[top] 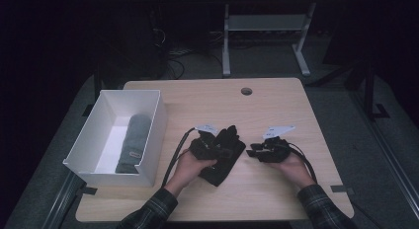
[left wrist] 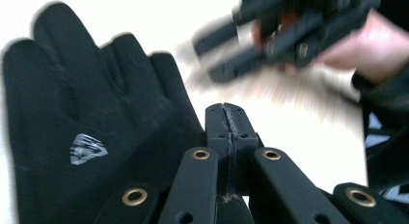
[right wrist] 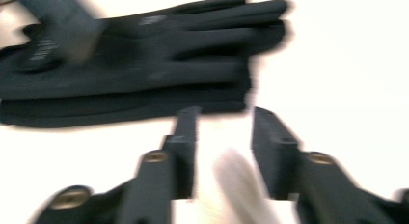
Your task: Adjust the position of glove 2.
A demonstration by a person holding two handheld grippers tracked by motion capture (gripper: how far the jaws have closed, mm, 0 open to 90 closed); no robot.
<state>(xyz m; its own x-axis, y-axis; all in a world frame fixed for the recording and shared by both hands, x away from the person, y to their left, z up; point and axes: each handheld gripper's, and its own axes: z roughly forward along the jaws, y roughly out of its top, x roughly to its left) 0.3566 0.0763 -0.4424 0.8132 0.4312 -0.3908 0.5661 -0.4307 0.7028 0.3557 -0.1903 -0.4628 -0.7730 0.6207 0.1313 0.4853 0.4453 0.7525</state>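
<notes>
A pair of black gloves (top: 226, 157) lies stacked at the middle of the wooden table (top: 276, 105). In the left gripper view a glove (left wrist: 87, 122) with a small grey logo spreads to the left of my left gripper (left wrist: 225, 119), whose jaws are pressed shut with nothing seen between them. My left gripper (top: 210, 141) rests over the gloves' left side. My right gripper (top: 256, 150) is just right of the gloves. Its jaws stand open (right wrist: 224, 132) and point at the gloves' (right wrist: 144, 64) near edge, apart from it. It appears blurred in the left gripper view, right gripper (left wrist: 226, 57).
A white open box (top: 148, 140) stands at the table's left and holds a grey rolled cloth item (top: 133, 142). A round cable hole (top: 246, 91) sits near the far edge. A desk frame (top: 267, 36) stands on the floor beyond.
</notes>
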